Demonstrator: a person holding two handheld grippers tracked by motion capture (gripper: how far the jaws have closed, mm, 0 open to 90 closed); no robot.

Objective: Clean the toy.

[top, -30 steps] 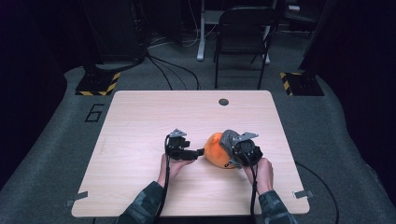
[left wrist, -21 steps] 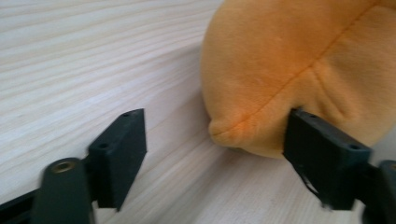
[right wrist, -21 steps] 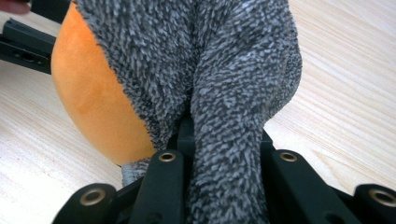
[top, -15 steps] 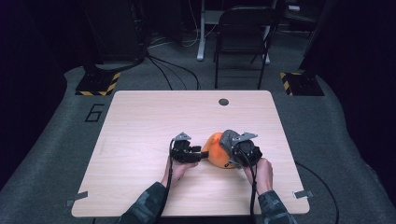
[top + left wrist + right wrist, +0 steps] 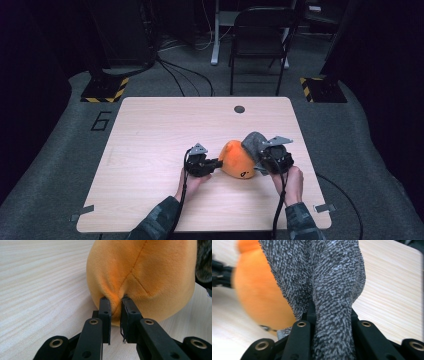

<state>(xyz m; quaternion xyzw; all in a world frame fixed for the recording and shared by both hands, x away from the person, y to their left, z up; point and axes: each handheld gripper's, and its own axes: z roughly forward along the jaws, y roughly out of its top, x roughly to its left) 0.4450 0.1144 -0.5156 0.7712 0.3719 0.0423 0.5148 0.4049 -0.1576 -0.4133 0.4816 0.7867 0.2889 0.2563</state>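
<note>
Cataloguing by view, high view first: a light wooden table (image 5: pixel 150 150) carried one orange plush toy (image 5: pixel 235 159) with a grey furry part (image 5: pixel 252 142), lying right of centre in the lower half of the frame. The left gripper (image 5: pixel 216 163) met the toy's left side and the right gripper (image 5: pixel 260 165) its right, each borne by a hand entering from the bottom edge. A small dark round insert (image 5: pixel 239 109) sat near the table's far edge, well apart from the work; a black folding chair (image 5: pixel 260 40) stood beyond on the grey floor, at upper centre.

Left gripper view: the jaws had just been closing and stood narrow, pinching a fold of the orange plush at a seam, lower centre of the frame. The toy (image 5: pixel 142 277) occupied the upper right, resting on the table (image 5: pixel 37 290). Judged purpose: an anchoring hold on one end of the toy.

Right gripper view: the jaws were clamped on the grey furry part (image 5: pixel 329 290), which rose from between them through the middle of the frame. The orange body (image 5: pixel 259 295) showed blurred at left, and the table (image 5: pixel 392 295) at right. Judged purpose: with opposite sides gripped, the toy was probably held for lifting, or for drawing the grey part away from the orange body.
</note>
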